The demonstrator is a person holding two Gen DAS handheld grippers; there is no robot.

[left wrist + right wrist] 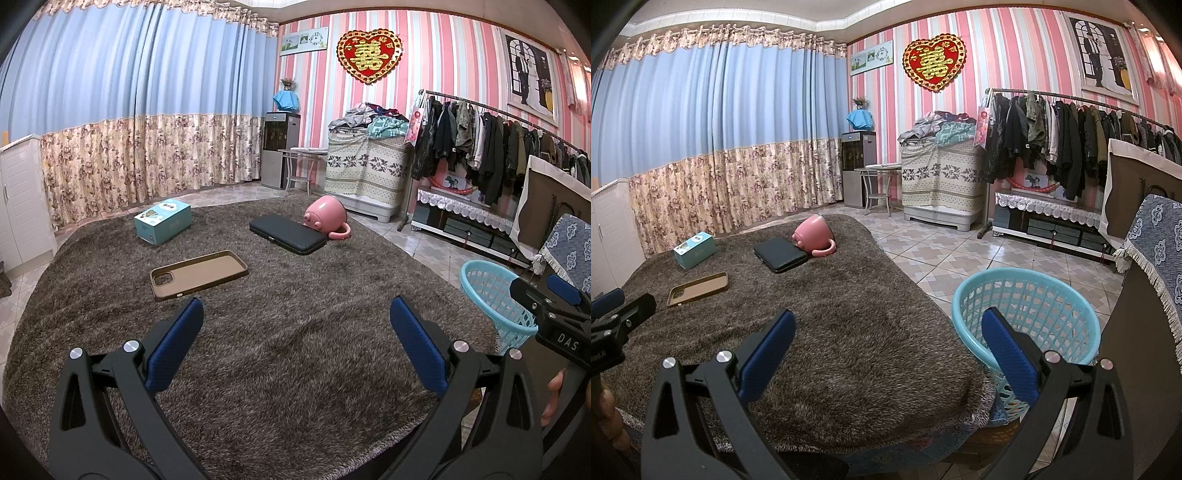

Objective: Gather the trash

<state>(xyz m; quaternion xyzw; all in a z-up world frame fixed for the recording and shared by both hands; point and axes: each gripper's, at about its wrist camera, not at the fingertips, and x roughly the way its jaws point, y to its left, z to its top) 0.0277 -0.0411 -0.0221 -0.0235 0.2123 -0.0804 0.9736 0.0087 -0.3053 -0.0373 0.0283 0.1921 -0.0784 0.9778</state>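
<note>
Trash items, a teal cardboard box, brown phone case, black wallet & tipped pink mug, lie mid-frame on the shaggy brown rug; light-blue plastic basket sits lower right. Left gripper & right gripper both wide, holding nothing. Can't tell how far along; any pick needs jaws round an item

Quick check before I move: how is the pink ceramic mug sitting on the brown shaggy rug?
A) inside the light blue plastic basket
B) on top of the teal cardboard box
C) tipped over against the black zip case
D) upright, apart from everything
C: the pink ceramic mug lies tipped over, resting against the black zip case on the brown shaggy rug.
</note>
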